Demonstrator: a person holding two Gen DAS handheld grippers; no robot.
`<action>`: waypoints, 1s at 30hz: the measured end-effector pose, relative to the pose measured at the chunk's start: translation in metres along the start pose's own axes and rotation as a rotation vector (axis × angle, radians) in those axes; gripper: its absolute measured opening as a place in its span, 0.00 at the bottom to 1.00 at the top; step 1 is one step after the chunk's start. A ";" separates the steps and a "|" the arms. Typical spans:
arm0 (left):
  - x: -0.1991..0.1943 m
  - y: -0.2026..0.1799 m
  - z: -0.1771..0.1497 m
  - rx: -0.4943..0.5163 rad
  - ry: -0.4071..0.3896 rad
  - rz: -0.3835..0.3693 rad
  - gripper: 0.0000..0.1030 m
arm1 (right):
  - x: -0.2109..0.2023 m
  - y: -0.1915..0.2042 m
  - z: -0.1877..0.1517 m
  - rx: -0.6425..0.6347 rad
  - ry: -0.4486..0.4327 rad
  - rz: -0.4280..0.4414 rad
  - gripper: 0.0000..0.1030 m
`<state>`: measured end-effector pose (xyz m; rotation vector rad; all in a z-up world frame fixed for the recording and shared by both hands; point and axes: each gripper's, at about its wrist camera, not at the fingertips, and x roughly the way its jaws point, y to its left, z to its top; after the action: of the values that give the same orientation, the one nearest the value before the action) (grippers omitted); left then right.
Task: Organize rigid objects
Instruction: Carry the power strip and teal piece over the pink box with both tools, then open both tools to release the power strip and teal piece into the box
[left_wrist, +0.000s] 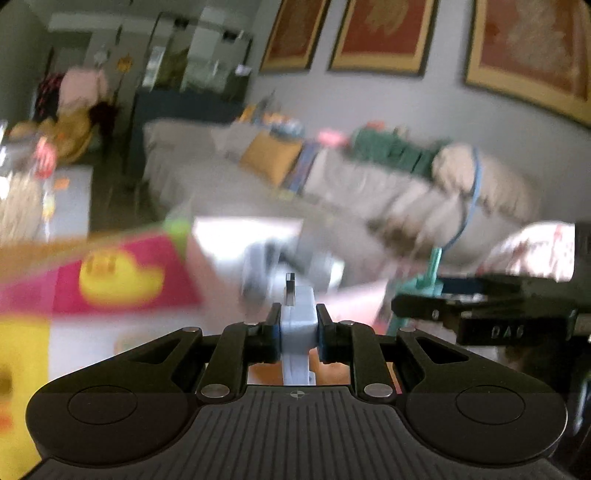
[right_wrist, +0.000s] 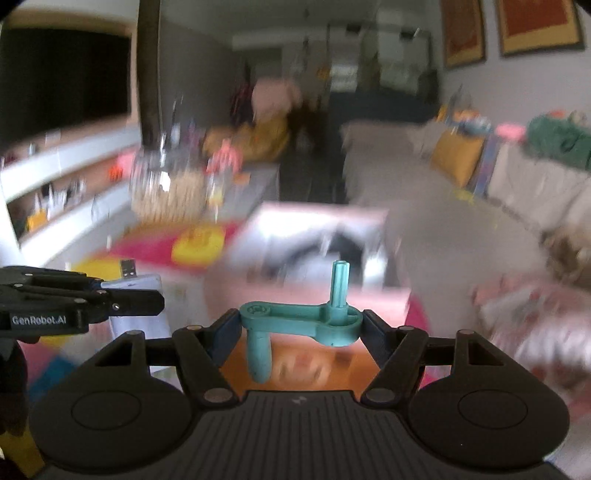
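My left gripper (left_wrist: 297, 322) is shut on a pale grey USB adapter (left_wrist: 297, 314) whose metal plug points up and forward. The same adapter (right_wrist: 138, 286) shows at the left of the right wrist view, held in the left gripper (right_wrist: 147, 299). My right gripper (right_wrist: 299, 325) is shut on a teal plastic crank handle (right_wrist: 295, 317), gripped end to end, one peg up and its grip hanging down. That teal handle (left_wrist: 430, 266) and the right gripper (left_wrist: 410, 304) sit at the right of the left wrist view. Both are lifted above the table; everything behind them is blurred.
A pale box (right_wrist: 314, 243) with grey items stands ahead on a pink and yellow mat (left_wrist: 122, 280). A grey sofa (left_wrist: 332, 184) with cushions runs along the wall at the right. A wicker basket (right_wrist: 173, 199) and shelves (right_wrist: 62, 173) lie to the left.
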<state>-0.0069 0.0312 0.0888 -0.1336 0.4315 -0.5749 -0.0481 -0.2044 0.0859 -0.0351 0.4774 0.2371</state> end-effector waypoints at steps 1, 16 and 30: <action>0.001 0.000 0.014 0.005 -0.027 -0.007 0.20 | -0.003 -0.004 0.009 0.010 -0.033 -0.015 0.68; 0.120 0.046 0.122 -0.192 0.021 0.004 0.22 | 0.068 -0.052 0.085 0.166 -0.041 0.011 0.69; 0.083 0.048 0.038 -0.126 0.131 0.116 0.22 | 0.086 -0.052 0.023 0.154 0.065 -0.099 0.70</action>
<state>0.0954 0.0254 0.0817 -0.1906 0.5987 -0.4435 0.0483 -0.2337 0.0658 0.0839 0.5562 0.1019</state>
